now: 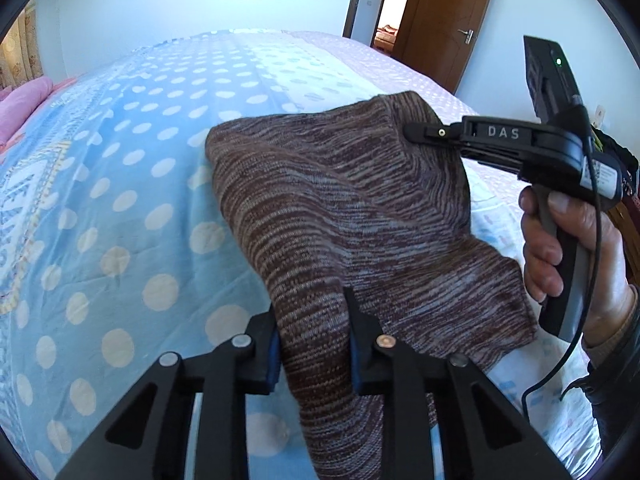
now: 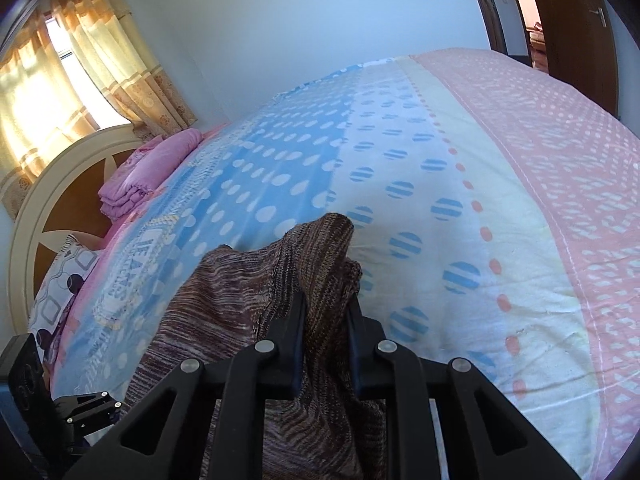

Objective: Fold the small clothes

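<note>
garment [image 1: 340, 216] lifted off bed [image 1: 120, 200] for folding | left gripper [image 1: 314, 344] jaws clamped on 6 o'clock edge | right gripper [image 2: 326, 320] jaws clamped on 3 o'clock corner, spreading cloth taut

A home bedroom: made bed [image 2: 460, 168], headboard [image 2: 48, 208], curtained window [image 2: 60, 80], wooden door [image 1: 444, 20].

Coarse brown marled knit garment [image 1: 340, 208], smooth printed cotton bedsheet [image 1: 132, 168], glossy wooden door [image 1: 448, 20].

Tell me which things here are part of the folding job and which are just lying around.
Part of the job:
brown knit garment
left tool, clamped on it
right tool, clamped on it
polka-dot bedspread underneath

Just lying about:
folded pink blanket
patterned pillow
curtains
wooden door
</note>
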`<move>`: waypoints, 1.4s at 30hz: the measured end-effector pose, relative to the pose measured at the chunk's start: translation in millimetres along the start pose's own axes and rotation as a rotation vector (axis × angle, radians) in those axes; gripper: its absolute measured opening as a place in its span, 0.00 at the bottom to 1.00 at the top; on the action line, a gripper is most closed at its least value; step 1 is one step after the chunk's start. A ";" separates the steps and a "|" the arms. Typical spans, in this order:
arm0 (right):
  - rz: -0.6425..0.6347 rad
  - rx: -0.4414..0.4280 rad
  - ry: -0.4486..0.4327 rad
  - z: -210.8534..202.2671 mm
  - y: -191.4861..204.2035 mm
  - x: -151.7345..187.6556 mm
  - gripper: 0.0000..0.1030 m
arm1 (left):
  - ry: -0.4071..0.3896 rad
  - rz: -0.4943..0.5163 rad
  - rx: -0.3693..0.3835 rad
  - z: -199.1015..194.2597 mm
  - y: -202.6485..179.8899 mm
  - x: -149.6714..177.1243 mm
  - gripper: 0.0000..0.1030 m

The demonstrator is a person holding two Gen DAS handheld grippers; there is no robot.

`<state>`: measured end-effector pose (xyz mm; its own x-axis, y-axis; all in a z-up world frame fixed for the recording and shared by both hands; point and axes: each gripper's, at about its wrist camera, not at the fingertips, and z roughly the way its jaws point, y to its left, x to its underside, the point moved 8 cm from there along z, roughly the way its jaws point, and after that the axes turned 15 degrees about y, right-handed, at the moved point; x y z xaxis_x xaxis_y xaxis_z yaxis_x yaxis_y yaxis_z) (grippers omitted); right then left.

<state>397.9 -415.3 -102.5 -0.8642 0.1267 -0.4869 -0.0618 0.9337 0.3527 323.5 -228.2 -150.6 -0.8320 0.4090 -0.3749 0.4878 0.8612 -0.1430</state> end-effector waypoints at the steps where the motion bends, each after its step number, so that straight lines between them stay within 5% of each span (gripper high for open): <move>1: -0.001 -0.001 -0.001 -2.1 3.6 1.3 0.17 | -0.003 0.003 -0.006 -1.2 -0.3 1.6 0.26; 15: -0.028 -0.100 -0.020 -14.8 68.9 27.2 0.17 | -0.059 -0.010 -0.066 -49.9 21.3 40.1 0.25; 42: -0.218 -0.265 0.058 38.4 261.7 63.6 0.17 | -0.140 -0.211 -0.149 -122.4 115.2 146.6 0.25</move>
<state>346.0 -150.0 -71.9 -0.8428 -0.0921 -0.5303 -0.3689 0.8162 0.4446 225.4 -32.1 -110.0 -0.8613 0.1789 -0.4756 0.2547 0.9619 -0.0993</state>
